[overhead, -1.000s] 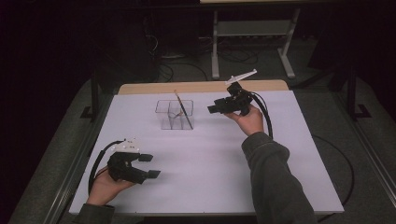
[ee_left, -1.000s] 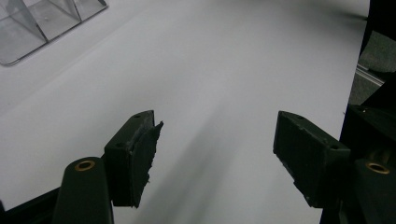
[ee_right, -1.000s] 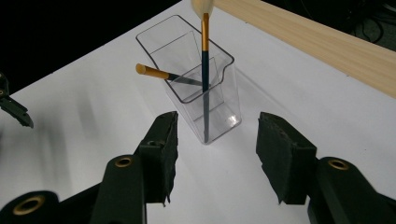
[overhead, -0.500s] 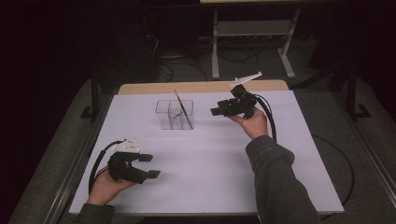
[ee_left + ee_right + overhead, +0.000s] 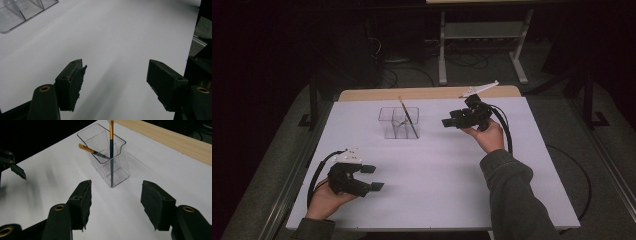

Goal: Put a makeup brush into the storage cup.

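Observation:
A clear plastic box [image 5: 399,122] with compartments stands on the white table [image 5: 437,175] toward the back. It holds two dark brushes with gold ferrules: one upright [image 5: 111,150], one leaning [image 5: 92,151]. My right gripper [image 5: 448,120] hovers to the right of the box and points at it. In the right gripper view, the right gripper [image 5: 115,192] has just been opening its jaws, with nothing between them. My left gripper [image 5: 374,178] rests near the front left, open and empty. In the left gripper view, bare table lies under the left gripper [image 5: 116,72], and a corner of the clear box [image 5: 22,12] shows at top left.
A wooden strip [image 5: 427,92] runs along the table's far edge. Behind the table a metal stand [image 5: 482,30] and cables lie on the dark floor. The left gripper [image 5: 12,167] appears far off at the left of the right gripper view.
The right hand has drifted slightly right and toward the person, away from the box. The left hand has not moved.

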The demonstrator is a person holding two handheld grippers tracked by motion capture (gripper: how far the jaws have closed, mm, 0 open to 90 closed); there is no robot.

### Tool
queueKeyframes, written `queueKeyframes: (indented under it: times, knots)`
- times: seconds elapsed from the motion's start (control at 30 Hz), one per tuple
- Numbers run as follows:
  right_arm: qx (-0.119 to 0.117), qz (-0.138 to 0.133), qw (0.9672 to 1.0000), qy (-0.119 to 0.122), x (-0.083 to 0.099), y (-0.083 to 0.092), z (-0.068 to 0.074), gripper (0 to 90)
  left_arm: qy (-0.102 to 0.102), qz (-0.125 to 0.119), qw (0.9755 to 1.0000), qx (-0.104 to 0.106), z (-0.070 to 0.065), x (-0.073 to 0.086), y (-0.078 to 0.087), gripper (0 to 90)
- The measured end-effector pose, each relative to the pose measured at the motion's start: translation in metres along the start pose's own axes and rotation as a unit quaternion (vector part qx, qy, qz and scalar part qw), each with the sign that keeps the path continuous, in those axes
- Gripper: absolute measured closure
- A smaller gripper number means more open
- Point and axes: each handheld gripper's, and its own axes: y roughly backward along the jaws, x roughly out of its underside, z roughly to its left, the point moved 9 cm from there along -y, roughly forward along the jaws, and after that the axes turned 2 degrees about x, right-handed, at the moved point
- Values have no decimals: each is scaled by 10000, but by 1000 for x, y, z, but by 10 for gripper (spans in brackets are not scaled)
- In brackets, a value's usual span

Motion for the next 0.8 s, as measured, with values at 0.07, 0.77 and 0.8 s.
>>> queueKeyframes:
  times: [0.07, 0.77, 0.8]
  knots:
    - [5, -10, 10000, 2, 1, 2, 0, 403, 5, 4, 10000, 3, 0, 0, 0, 289]
    - [61, -73, 9999, -35, 16, 15, 0, 369, -19, -20, 10000, -33, 1, -1, 0, 284]
    - [51, -59, 10000, -33, 16, 15, 0, 367, -34, -31, 10000, -34, 1, -1, 1, 284]
